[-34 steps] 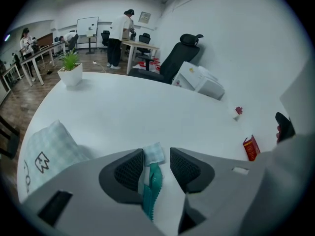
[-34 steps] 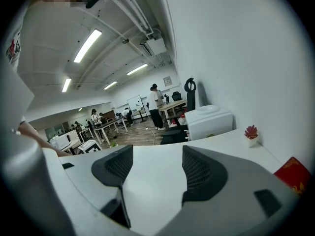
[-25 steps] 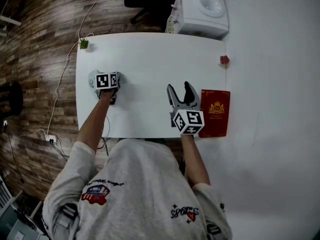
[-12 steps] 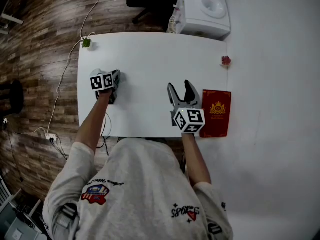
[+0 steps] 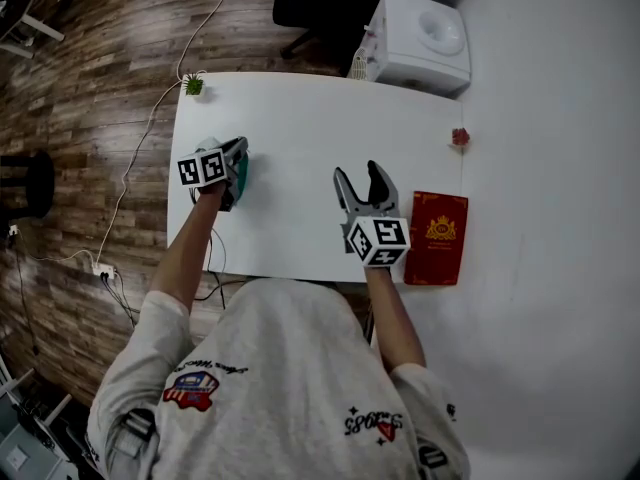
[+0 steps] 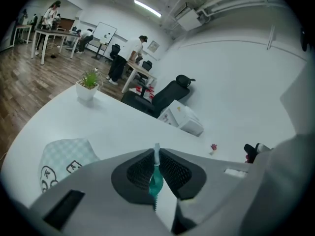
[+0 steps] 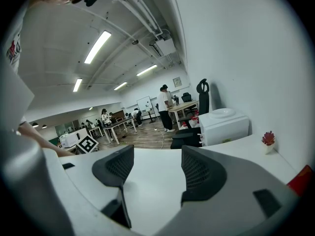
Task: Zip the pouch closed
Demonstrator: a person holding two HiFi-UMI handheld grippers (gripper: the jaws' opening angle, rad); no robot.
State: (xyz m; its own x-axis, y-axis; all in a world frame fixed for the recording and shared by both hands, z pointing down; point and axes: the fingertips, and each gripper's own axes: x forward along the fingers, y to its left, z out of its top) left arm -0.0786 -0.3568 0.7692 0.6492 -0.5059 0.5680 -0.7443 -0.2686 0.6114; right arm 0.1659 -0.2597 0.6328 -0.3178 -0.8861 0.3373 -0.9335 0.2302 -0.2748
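Left tongs (image 5: pixel 238 152) sit over the left side of the tabletop (image 5: pixel 300 118), person's arm reaching out to them from the near edge. Their jaws have just been closing and are now clenched on a thin teal tab (image 6: pixel 156 180), with a pale strip sticking up above the pads. Can't tell whether the tab is the zip puller or a bit of edge fabric. The pouch (image 6: pixel 61 156), pale green check with small cartoon prints, shows low and left of the jaws in the left gripper view, just beside the tongs. Whether it rests on the tabletop or hangs off it, can't tell. In the head view only a teal bit peeks out on the right of the marker cube; the rest is hidden under the tongs.

Right tongs (image 5: pixel 358 172) are near the near edge, centre-right, well apart from the pouch. Jaws spread wide, released, nothing between the pads, just bare tabletop in the right gripper view.

Other stuff:
- A red booklet (image 5: pixel 437 238) lies flat at the near right corner, just right of the right tongs.
- A small red plant (image 5: pixel 460 137) is on the right edge, farther back.
- A green plant (image 5: pixel 193 85) in a white pot is at the far left corner.
- A white appliance (image 5: pixel 420 43) stands beyond the far right corner, off the tabletop.
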